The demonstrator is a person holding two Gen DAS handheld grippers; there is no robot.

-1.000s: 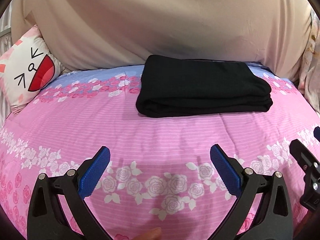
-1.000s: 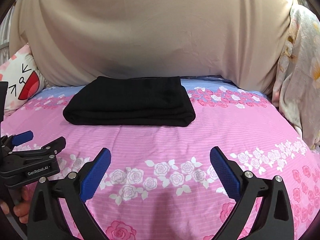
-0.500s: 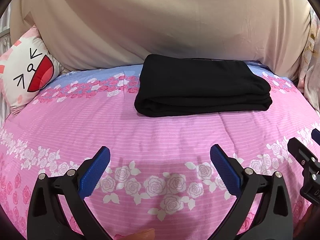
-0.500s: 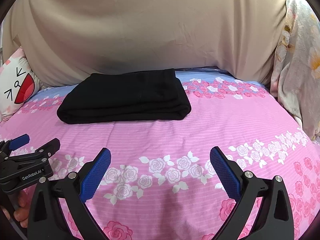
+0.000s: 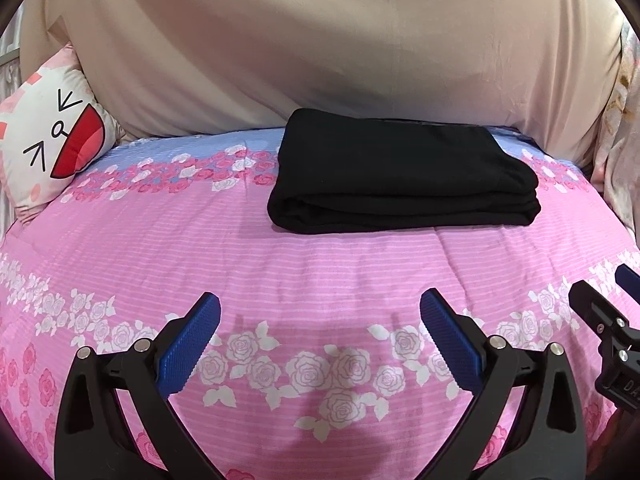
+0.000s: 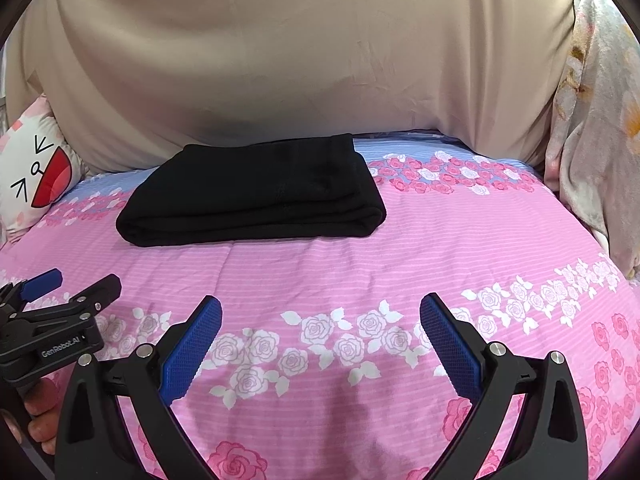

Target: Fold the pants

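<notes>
The black pants (image 5: 404, 178) lie folded into a thick rectangle on the pink flowered bedspread (image 5: 320, 264), near its far edge; they also show in the right wrist view (image 6: 256, 192). My left gripper (image 5: 320, 312) is open and empty, well short of the pants. My right gripper (image 6: 320, 312) is open and empty too, at a similar distance. The right gripper shows at the right edge of the left wrist view (image 5: 608, 320), and the left gripper shows at the left edge of the right wrist view (image 6: 60, 292).
A beige sheet (image 5: 340, 48) hangs behind the bed. A white cartoon-face pillow (image 5: 52, 136) leans at the far left. A pale flowered blanket (image 6: 592, 128) is heaped at the right. A hand (image 6: 36, 420) holds the left gripper.
Both grippers have shifted slightly; in the right wrist view the pants have drifted a little left. The pants themselves have not moved. Both grippers stay open.
</notes>
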